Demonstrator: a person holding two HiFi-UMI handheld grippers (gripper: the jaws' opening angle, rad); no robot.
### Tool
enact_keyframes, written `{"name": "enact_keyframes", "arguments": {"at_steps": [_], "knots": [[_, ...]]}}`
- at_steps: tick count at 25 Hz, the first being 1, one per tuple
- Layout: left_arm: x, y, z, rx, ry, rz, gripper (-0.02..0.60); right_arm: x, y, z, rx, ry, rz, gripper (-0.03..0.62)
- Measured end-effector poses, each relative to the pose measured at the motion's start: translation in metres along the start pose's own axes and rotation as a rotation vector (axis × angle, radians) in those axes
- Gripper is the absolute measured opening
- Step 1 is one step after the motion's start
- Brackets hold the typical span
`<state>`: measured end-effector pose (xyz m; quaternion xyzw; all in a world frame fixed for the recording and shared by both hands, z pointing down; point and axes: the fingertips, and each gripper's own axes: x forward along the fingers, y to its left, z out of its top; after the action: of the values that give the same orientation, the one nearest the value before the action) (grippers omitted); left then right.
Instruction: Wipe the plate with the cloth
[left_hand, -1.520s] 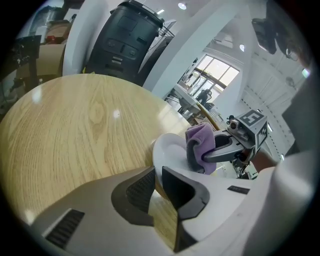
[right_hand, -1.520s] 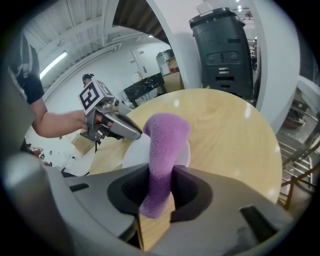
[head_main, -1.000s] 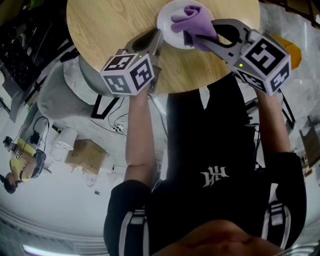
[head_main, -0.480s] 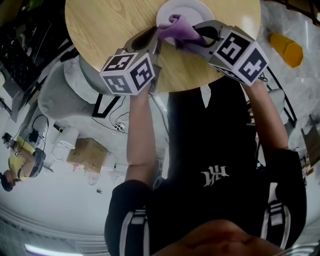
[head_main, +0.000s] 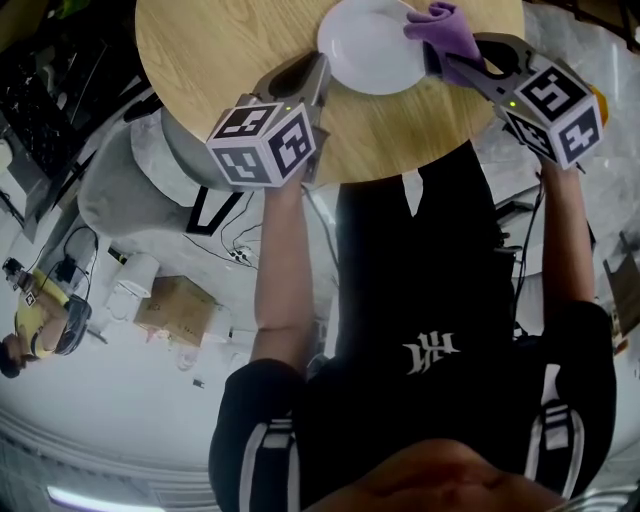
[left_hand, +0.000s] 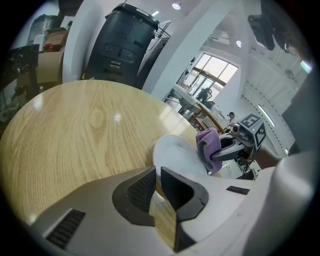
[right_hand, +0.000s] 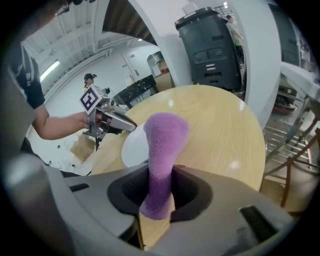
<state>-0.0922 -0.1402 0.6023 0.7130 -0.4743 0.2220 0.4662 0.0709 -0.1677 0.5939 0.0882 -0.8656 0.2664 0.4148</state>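
A second ago the right gripper (head_main: 437, 52) held the cloth (head_main: 445, 26) down on the middle of the plate (head_main: 368, 48). Half a second ago the cloth was at the plate's near left rim, close to the left jaws. Now it has swung out to the plate's far right side, so the white face lies bare between the two pairs of jaws. Only the cloth's left tip overlaps the rim. The left gripper (head_main: 321, 66) has kept its place at the plate's near left edge, and the plate has stayed put on the tabletop (head_main: 225, 50).

In the right gripper view the jaws are clamped on the purple cloth (right_hand: 163, 150). It stands up out of them as a thick roll, with the plate (right_hand: 134, 148) ahead and to the left of it. The left gripper (right_hand: 120, 123) is beyond the plate.

In the left gripper view the jaws (left_hand: 156, 172) stand narrow, only a slit apart. The plate's (left_hand: 172, 154) near rim runs into that slit at the tips, pinched there. The cloth (left_hand: 210, 146) and the right gripper (left_hand: 235, 149) are ahead and to the right.

The head view cuts off the plate's far rim at the frame's edge. The right jaw hides part of the plate's near rim in the left gripper view. No view shows whether the cloth touches the plate or hangs just above it. Its lower end is lost inside the right jaws.
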Motion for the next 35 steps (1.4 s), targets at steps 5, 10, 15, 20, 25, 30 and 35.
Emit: {"name": "enact_keyframes", "arguments": {"at_steps": [5,10,15,20,25,30,35], "knots": [[0.001,0.0,0.003,0.006,-0.018,0.005,0.031,-0.004,0.005,0.017,-0.023,-0.044,-0.007,0.103],[-0.011,-0.003,0.017,0.027,-0.082,0.013,0.018,-0.017,0.019,0.041,-0.028,-0.129,-0.002,0.103],[-0.056,-0.031,0.057,0.081,-0.211,-0.027,0.0,-0.051,0.049,0.083,-0.099,-0.214,-0.005,0.103],[-0.122,-0.051,0.127,0.209,-0.382,-0.066,0.0,-0.1,0.071,0.169,-0.245,-0.348,-0.11,0.103],[-0.223,-0.085,0.154,0.306,-0.51,-0.088,0.0,-0.167,0.139,0.23,-0.305,-0.482,-0.176,0.103],[-0.304,-0.115,0.204,0.443,-0.716,-0.101,0.0,-0.241,0.184,0.298,-0.419,-0.718,-0.301,0.103],[-0.376,-0.127,0.21,0.527,-0.844,-0.075,0.0,-0.29,0.238,0.323,-0.551,-0.88,-0.402,0.102]]}}
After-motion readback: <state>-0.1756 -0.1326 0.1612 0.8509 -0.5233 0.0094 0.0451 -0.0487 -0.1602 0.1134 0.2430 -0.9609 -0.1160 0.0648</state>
